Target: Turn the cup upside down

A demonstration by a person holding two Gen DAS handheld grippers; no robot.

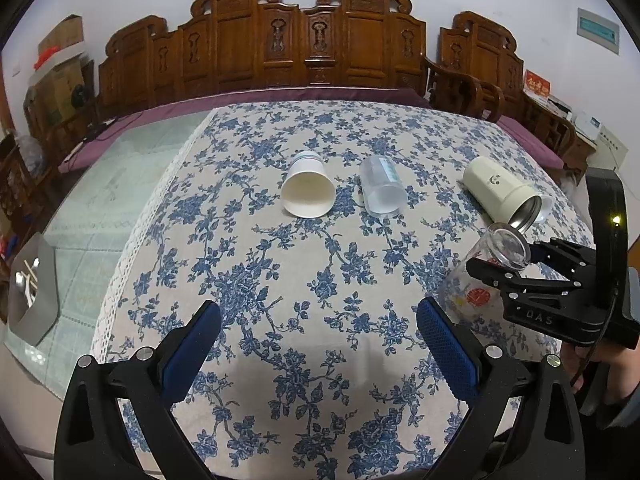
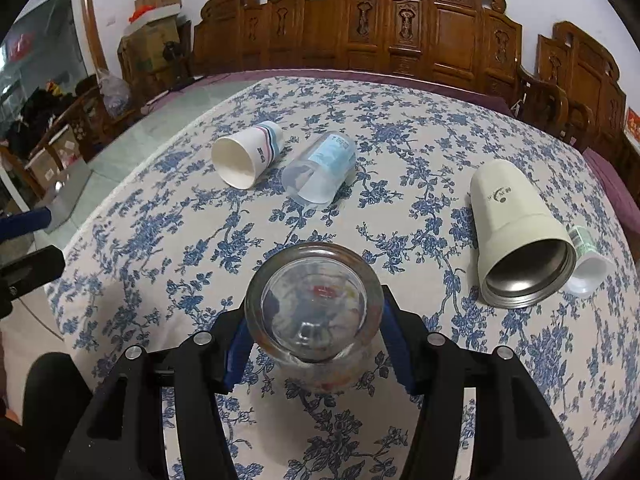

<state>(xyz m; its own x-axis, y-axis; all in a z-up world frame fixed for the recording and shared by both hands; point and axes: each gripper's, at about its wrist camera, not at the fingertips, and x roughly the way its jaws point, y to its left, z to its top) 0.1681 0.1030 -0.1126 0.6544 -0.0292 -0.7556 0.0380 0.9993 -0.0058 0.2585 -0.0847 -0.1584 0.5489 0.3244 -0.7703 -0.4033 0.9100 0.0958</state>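
Gripping the glass cup [image 2: 314, 312] near its base, the right tool [image 2: 316, 344] holds it tilted over the table [image 2: 200, 240] at the near right. Smooth glass could slip (or knock the cream flask [image 2: 516, 224]) while turning. The left tool [image 1: 320, 352] gapes wide, holding nothing.

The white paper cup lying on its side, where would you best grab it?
Grip the paper cup across its middle from above, one finger on each curved side. It lies tipped with its open mouth toward the cameras, so its round wall is exposed.

Tablecloth [image 1: 280, 280]: cream with blue floral print. Paper cup [image 2: 246, 156]: white, pink and teal stripes. Plastic cup [image 2: 320, 168]: clear, blue label. Thermos cup [image 2: 512, 216]: cream, steel interior. Glass cup [image 2: 314, 312]: clear, red print.
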